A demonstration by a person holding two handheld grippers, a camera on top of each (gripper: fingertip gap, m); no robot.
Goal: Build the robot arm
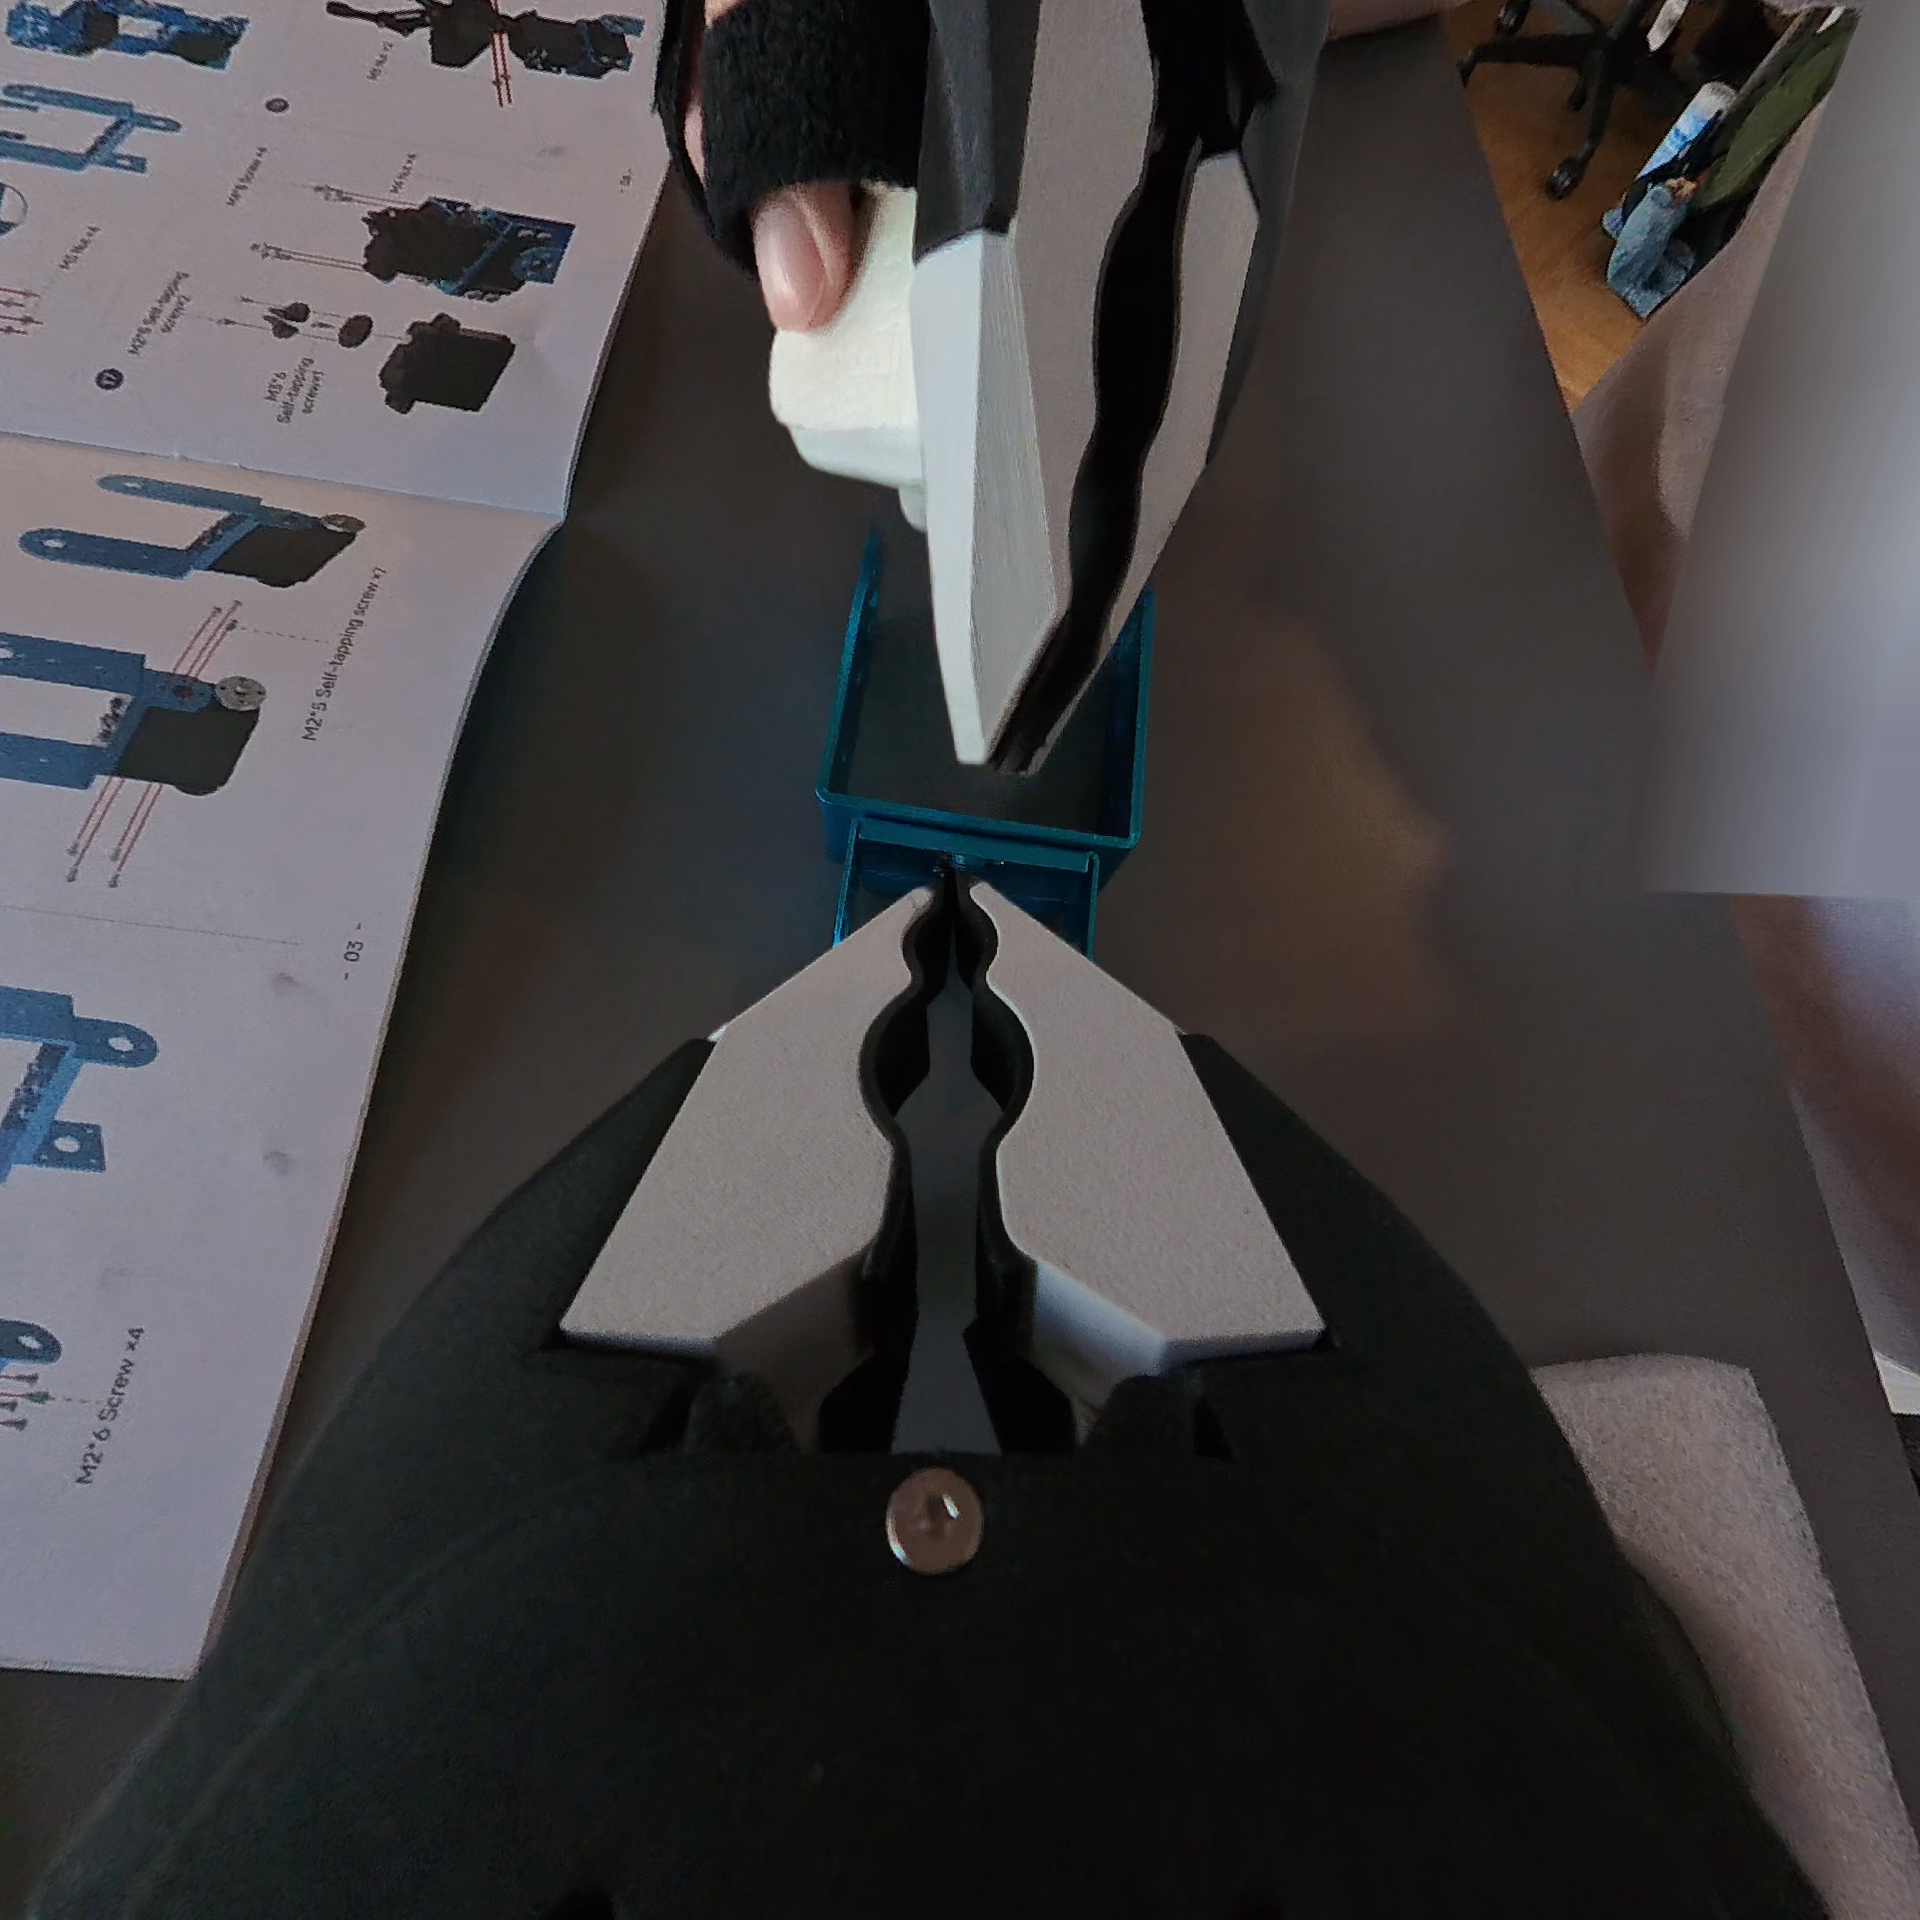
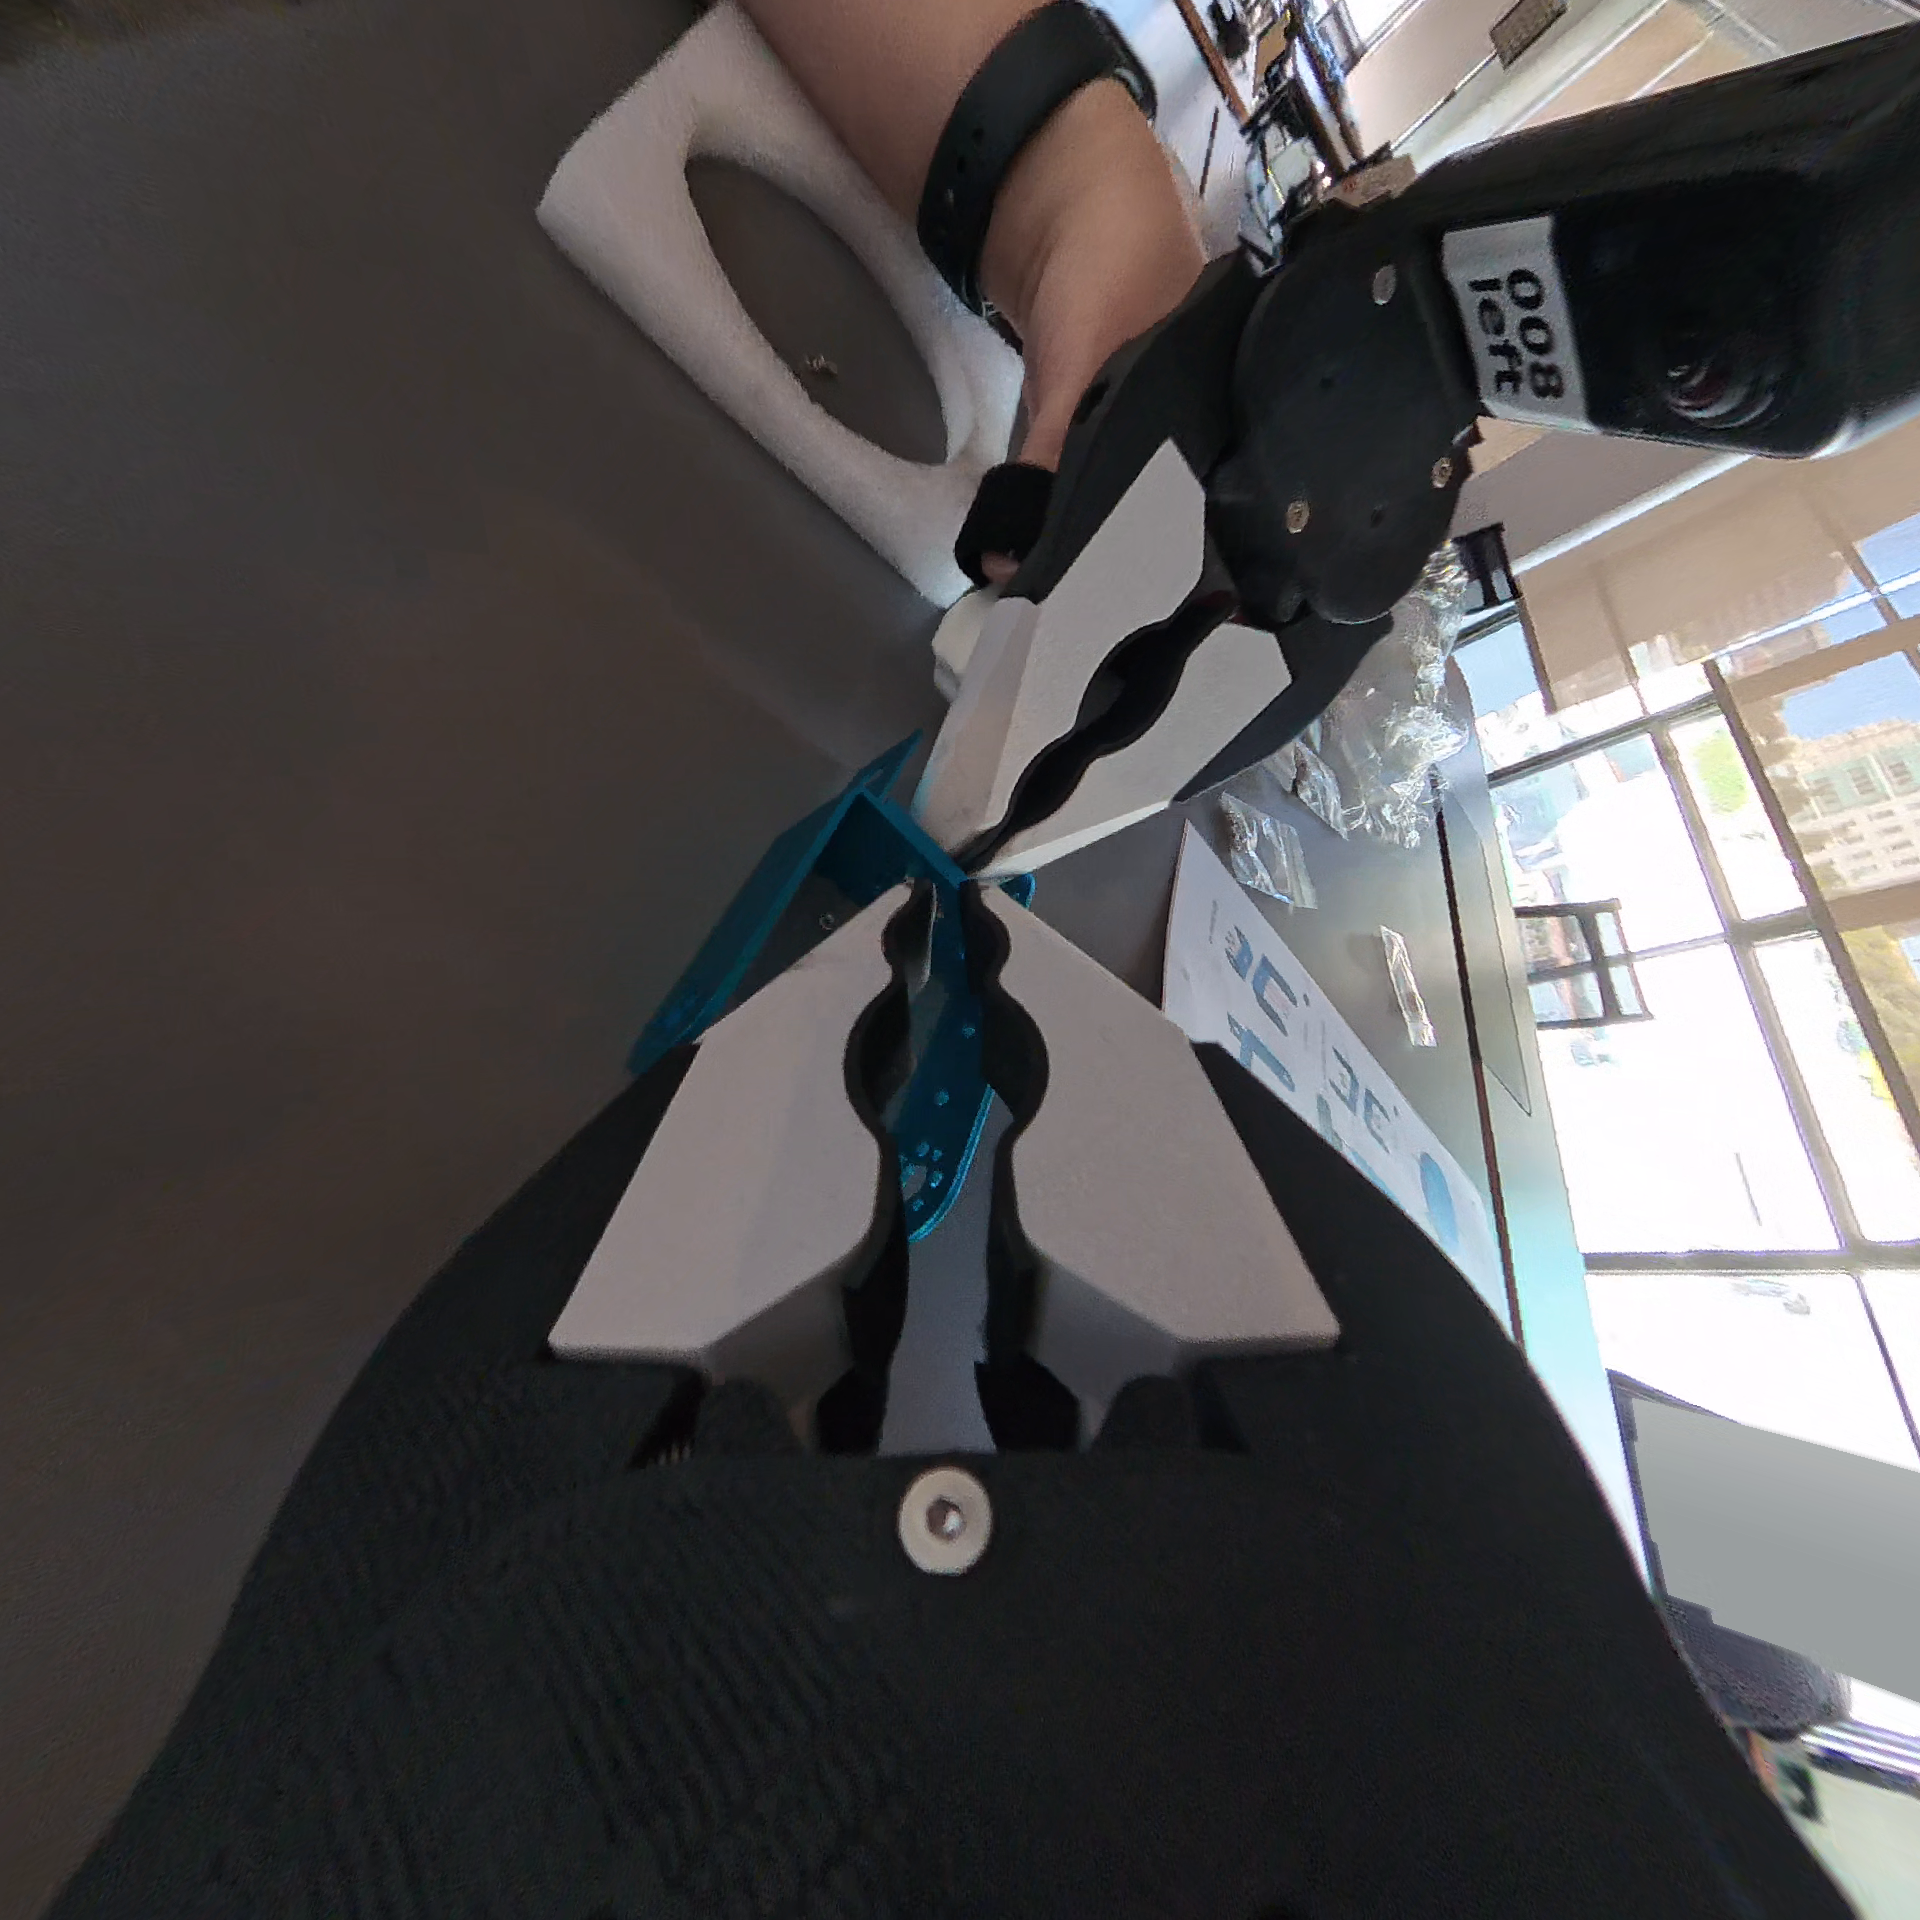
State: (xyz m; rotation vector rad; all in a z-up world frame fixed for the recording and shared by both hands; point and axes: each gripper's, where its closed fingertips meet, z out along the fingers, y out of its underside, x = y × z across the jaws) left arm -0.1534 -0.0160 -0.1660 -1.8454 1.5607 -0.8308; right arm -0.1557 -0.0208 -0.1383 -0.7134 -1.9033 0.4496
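The left gripper (image 1: 958, 883) is pinching down nearly closed on the edge of a blue metal bracket (image 1: 987, 810), which is sitting up off the dark table (image 1: 1351, 727) at about 12 o'clock from its fingertips. The right gripper (image 2: 940, 904) is coming in from the opposite side, also squeezed almost shut on that same blue piece. An open instruction booklet (image 1: 260, 623) is lying at 9 o'clock, and white foam (image 2: 790, 343) is sitting further back.

Open manual (image 1: 260, 727); foam block (image 2: 769, 343); plastic bags (image 2: 1382, 748)
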